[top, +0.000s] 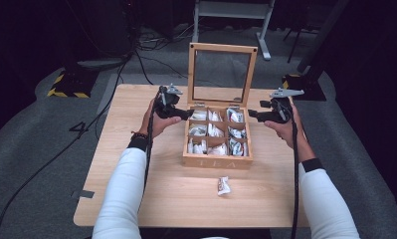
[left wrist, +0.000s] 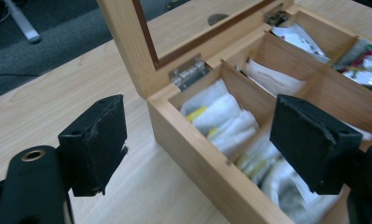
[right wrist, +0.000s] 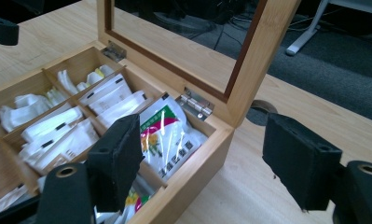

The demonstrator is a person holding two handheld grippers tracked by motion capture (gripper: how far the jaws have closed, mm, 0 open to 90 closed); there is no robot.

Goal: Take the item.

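Observation:
A wooden tea box (top: 217, 160) stands mid-table, its glass-windowed lid (top: 222, 47) upright. Its compartments hold white tea bags (top: 214, 130). My left gripper (top: 188, 114) is at the box's back left corner, my right gripper (top: 251, 115) at its back right. In the left gripper view my left gripper (left wrist: 200, 148) is open, straddling the box's side wall (left wrist: 183, 135), one jaw outside, one over the tea bags (left wrist: 223, 116). In the right gripper view my right gripper (right wrist: 202, 163) is open across the corner wall (right wrist: 197, 170), one jaw over a green-and-red packet (right wrist: 167, 135).
One loose tea bag (top: 224, 185) lies on the table (top: 136, 194) in front of the box. Metal hinges (right wrist: 195, 103) join lid and box. Cables trail from both grippers, and dark floor with stands and wires surrounds the table.

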